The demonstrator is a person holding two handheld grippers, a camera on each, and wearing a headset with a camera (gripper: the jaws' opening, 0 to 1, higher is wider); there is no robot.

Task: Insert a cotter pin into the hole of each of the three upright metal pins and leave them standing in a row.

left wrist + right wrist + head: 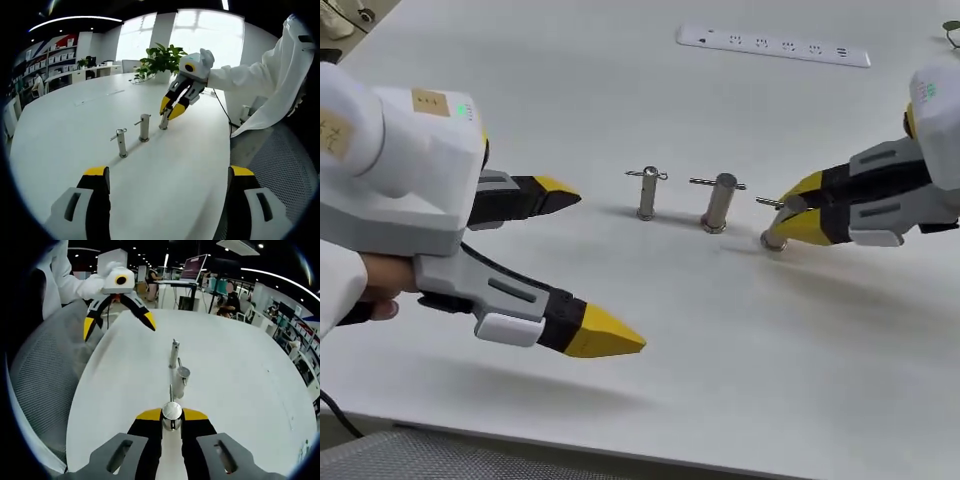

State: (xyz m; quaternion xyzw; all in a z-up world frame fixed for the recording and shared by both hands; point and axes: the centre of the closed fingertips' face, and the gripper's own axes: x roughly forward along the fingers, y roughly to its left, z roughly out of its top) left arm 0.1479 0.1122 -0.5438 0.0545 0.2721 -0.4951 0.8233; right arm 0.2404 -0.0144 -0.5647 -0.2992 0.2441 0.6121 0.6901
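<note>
- Head view: the left tongs (pixel 608 270) hover at the left of the frame above the white counter (pixel 620 420). Their jaws are spread wide and hold nothing, and the yellow tips point toward a row of metal pins.
- At centre frame, the left pin (pixel 647 200) and the middle pin (pixel 718 208) stand upright and free of any grip. The first cotter pin (pixel 647 174) and the second cotter pin (pixel 717 183) cross them near the top.
- The right tongs (pixel 788 215) reach in from the right edge, clenched on the third pin (pixel 773 240). Its foot rests on the counter near the middle pin.
- A third cotter pin (pixel 768 202) juts out leftward beside the yellow tips.
- A white power strip (pixel 775 45) lies at the upper right, well apart from the row.
- Right gripper view: the round head of the third pin sits pinched between the yellow tips at lower centre, and the other two pins line up beyond it. The open left tongs hang at upper left, by a grey mesh chair (pixel 40 370).
- Left gripper view: the three pins run diagonally across mid-frame, with the right tongs closed on the farthest one. A potted plant (pixel 160 60) stands behind them.
</note>
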